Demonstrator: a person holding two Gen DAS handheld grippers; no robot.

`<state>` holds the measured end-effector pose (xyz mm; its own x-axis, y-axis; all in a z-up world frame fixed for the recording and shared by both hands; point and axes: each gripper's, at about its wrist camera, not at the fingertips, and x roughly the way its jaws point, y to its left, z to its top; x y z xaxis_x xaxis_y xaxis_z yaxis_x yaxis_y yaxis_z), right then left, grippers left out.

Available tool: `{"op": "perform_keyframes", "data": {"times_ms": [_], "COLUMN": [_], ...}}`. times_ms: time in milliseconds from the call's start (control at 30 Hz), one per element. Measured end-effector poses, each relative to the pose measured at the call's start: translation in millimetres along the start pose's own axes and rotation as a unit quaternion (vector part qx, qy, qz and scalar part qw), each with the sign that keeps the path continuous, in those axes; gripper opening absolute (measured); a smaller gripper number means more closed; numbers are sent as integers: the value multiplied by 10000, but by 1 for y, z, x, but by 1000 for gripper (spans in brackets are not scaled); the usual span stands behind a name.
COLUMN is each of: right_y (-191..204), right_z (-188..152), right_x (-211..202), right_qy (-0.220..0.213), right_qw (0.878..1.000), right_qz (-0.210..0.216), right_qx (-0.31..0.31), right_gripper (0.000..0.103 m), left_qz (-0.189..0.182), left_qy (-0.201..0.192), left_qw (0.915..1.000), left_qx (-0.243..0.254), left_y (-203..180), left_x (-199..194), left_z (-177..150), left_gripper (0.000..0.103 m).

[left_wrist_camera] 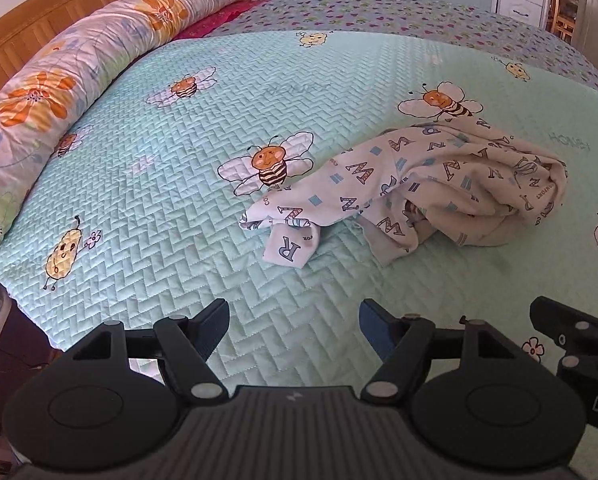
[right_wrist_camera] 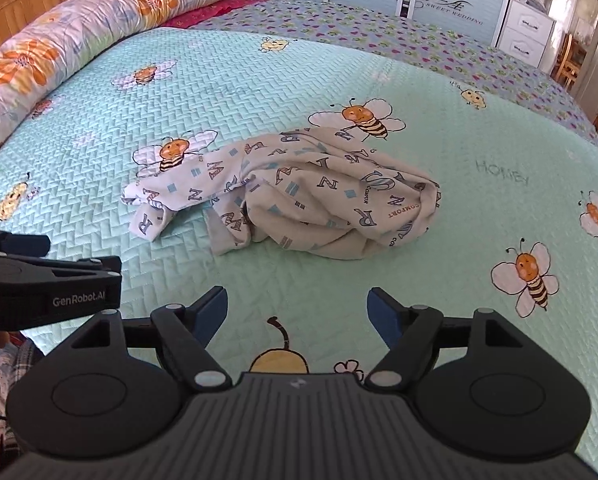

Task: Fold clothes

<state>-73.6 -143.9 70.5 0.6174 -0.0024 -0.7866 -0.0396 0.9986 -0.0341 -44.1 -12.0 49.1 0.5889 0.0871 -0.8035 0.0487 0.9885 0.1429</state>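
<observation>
Crumpling limply on the mint quilted bed (left_wrist_camera: pixel 203 128), the cream letter-print cotton garment (right_wrist_camera: pixel 299 196) looks light and floppy; take its loose corner at nine o'clock, left gripper (left_wrist_camera: pixel 293 322) and right gripper (right_wrist_camera: pixel 297 310) fingers spread, empty.

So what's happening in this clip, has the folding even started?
Not yet. A person holds two grippers above a bed covered with a bee-print quilt. The letter-print garment lies crumpled in a heap on the quilt, untouched. The left gripper and the right gripper both hover short of it, jaws open and empty. A long floral pillow lies along the headboard.
</observation>
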Motion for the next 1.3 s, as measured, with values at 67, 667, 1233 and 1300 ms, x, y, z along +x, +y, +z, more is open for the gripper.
{"op": "perform_keyframes", "data": {"times_ms": [67, 667, 1233, 1300], "right_y": [1, -1, -49, -49], "right_z": [-1, -1, -2, 9], "right_x": [-1, 2, 42, 55], "right_qy": [-10, -10, -1695, -1663], "right_qw": [10000, 10000, 9822, 9830], "right_qz": [-13, 36, 810, 780], "right_qx": [-21, 0, -21, -86], "right_gripper": [77, 77, 80, 80], "left_qz": [-29, -43, -105, -95], "left_qy": [-21, 236, -221, -169], "left_qw": [10000, 9996, 9992, 9994], "left_qx": [20, 130, -301, -274], "left_y": [-1, -14, 7, 11], "left_x": [-1, 10, 61, 68], "left_z": [0, -6, -24, -22], "left_gripper": [75, 75, 74, 74]}}
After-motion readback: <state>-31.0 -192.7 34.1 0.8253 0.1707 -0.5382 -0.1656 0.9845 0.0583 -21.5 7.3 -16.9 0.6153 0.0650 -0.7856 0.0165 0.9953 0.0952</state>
